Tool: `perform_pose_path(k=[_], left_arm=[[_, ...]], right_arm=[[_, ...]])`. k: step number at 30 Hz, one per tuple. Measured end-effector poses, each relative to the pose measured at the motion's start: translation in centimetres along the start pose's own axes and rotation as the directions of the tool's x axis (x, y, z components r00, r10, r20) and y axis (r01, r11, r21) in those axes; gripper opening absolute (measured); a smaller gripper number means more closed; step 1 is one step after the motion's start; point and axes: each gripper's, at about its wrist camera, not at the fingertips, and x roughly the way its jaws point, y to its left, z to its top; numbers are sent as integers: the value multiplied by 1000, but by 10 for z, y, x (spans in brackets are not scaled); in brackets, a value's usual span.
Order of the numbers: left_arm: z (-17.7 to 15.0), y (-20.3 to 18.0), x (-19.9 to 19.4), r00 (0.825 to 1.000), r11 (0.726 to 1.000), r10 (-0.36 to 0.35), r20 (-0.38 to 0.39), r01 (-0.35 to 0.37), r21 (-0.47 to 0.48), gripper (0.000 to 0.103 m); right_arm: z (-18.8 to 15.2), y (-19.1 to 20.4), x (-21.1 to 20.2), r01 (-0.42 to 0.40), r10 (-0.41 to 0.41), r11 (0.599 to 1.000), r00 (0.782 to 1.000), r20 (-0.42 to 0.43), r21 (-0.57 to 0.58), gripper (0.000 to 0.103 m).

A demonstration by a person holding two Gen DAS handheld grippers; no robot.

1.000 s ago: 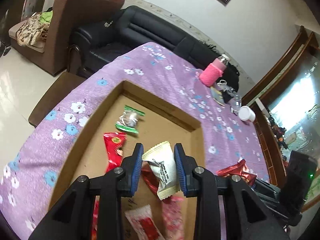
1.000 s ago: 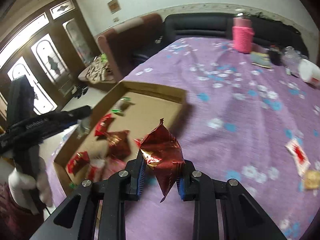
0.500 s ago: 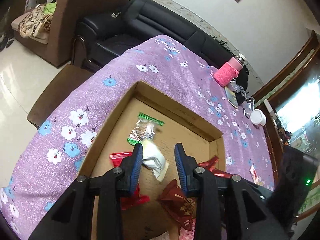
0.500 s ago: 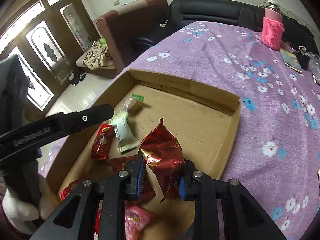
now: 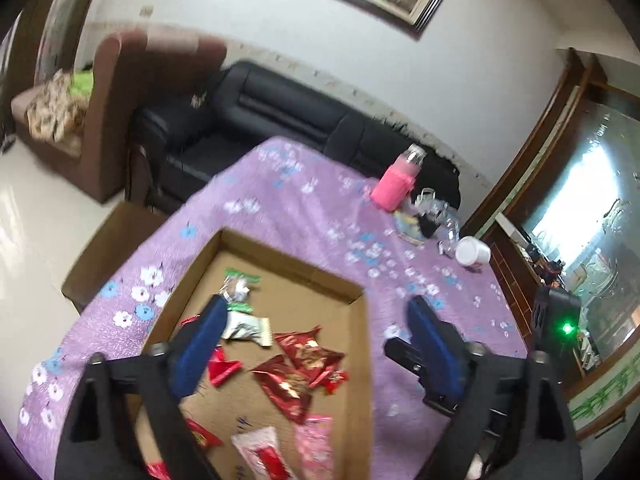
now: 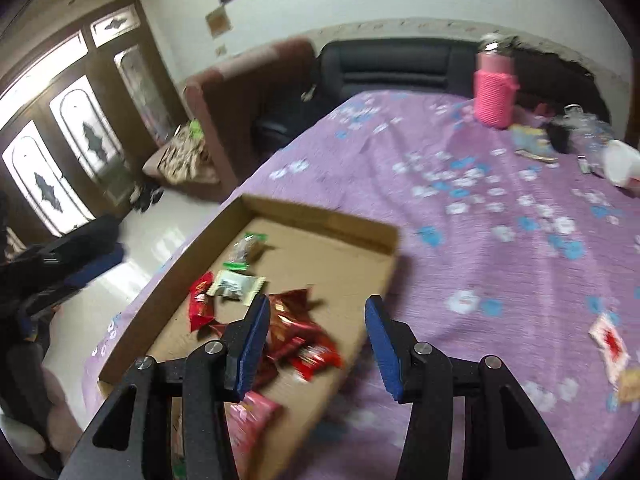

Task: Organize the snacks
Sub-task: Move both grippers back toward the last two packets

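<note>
Both hand-held grippers, left (image 5: pixel 312 344) and right (image 6: pixel 316 340), were held wide open and empty. Most snacks (image 6: pixel 296 332) lay in the box (image 6: pixel 320 216); a packet (image 6: pixel 610 346) on the desk (near its edge) could be missed.

- No words or numbers can be read here.
- The snack packets (image 6: pixel 296 332) in the cardboard box (image 6: pixel 320 216) have print on them, but it is too blurry to read.
</note>
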Motion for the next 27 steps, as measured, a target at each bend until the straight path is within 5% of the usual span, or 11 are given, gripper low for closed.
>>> perform_pose_path(k=[2, 4, 11, 14, 21, 27], left_arm=[[-3, -15, -12, 999, 1000, -4, 40, 3, 7, 103], [-12, -30, -21, 995, 996, -87, 49, 87, 2, 103], [-59, -81, -1, 969, 974, -227, -94, 226, -15, 103], [-83, -103, 17, 946, 963, -268, -184, 269, -24, 103], [-125, -147, 29, 961, 971, -151, -232, 188, 146, 103], [-149, -153, 46, 949, 971, -84, -304, 147, 188, 103]], right_arm=[[-7, -19, -24, 23, -25, 999, 999, 40, 40, 53], [-15, -41, -44, 54, -59, 995, 996, 72, 80, 53], [-54, -125, -108, 227, -258, 956, 953, 162, 186, 63], [-69, -162, -125, 220, -263, 937, 955, 138, 270, 63], [-95, -213, -146, 233, -288, 903, 952, 106, 362, 63], [-103, -255, -155, 231, -299, 875, 949, 99, 426, 63]])
